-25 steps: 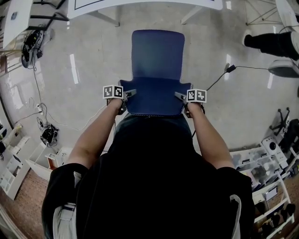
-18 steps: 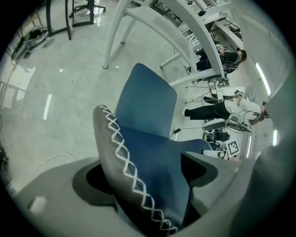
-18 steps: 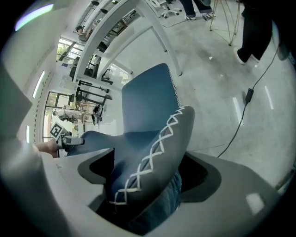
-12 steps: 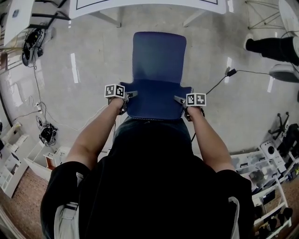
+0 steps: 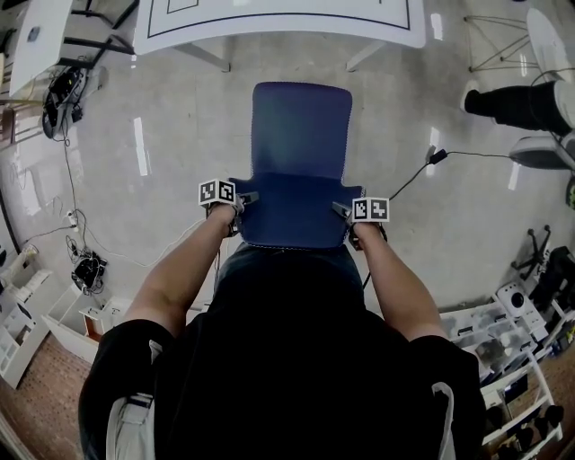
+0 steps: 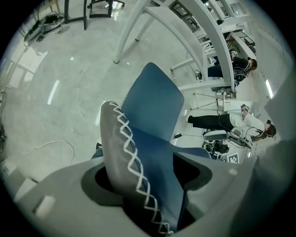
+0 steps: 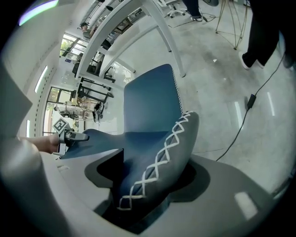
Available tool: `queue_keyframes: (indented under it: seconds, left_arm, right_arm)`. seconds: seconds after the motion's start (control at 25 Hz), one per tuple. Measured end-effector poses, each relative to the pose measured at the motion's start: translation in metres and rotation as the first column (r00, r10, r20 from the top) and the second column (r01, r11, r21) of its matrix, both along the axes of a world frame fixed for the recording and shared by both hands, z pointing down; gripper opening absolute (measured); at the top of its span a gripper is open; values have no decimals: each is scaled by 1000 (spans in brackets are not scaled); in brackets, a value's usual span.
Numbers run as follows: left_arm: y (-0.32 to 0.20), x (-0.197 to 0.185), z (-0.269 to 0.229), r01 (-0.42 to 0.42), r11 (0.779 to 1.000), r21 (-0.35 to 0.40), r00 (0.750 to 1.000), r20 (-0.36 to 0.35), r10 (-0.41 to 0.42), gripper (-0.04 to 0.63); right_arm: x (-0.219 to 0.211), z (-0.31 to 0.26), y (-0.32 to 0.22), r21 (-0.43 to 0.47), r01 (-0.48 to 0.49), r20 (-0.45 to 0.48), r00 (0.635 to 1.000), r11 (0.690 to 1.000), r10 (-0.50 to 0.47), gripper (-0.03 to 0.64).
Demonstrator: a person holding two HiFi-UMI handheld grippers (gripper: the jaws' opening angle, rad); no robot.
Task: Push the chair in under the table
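The left claw (image 5: 244,199) and right claw (image 5: 343,212) are being closed on the stitched side edges of the blue chair (image 5: 300,135), whose backrest is seen between both pairs of jaws. The chair stands on open floor, well short of the white counter (image 5: 278,25), so the push is judged not yet begun. Its legs are hidden beneath the seat, and the counter is cut off at the top.

Head view looks steeply down on the chair (image 5: 301,126); the 2 gripper views, pressed close, share its backrest (image 5: 292,211).
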State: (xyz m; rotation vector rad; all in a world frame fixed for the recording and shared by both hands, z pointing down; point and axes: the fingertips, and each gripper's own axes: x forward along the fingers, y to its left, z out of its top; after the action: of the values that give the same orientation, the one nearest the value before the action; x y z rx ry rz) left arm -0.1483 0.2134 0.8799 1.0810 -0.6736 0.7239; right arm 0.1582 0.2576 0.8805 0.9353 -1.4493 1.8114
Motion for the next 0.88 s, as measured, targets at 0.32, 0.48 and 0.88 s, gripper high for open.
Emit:
queue_keyframes:
  seconds: [0.32, 0.48, 0.88]
  left_arm:
    - [-17, 20, -17, -11, 1000, 14, 998, -53, 12, 395]
    - [-36, 26, -29, 8, 1000, 18, 998, -65, -7, 391]
    - [-75, 35, -60, 42, 998, 46, 997, -72, -38, 391]
  right_arm:
    - [28, -16, -42, 37, -46, -2, 999, 998, 46, 278]
    - [34, -26, -63, 55, -72, 6, 997, 996, 72, 275]
    - [43, -50, -109, 68, -128, 32, 992, 989, 126, 275]
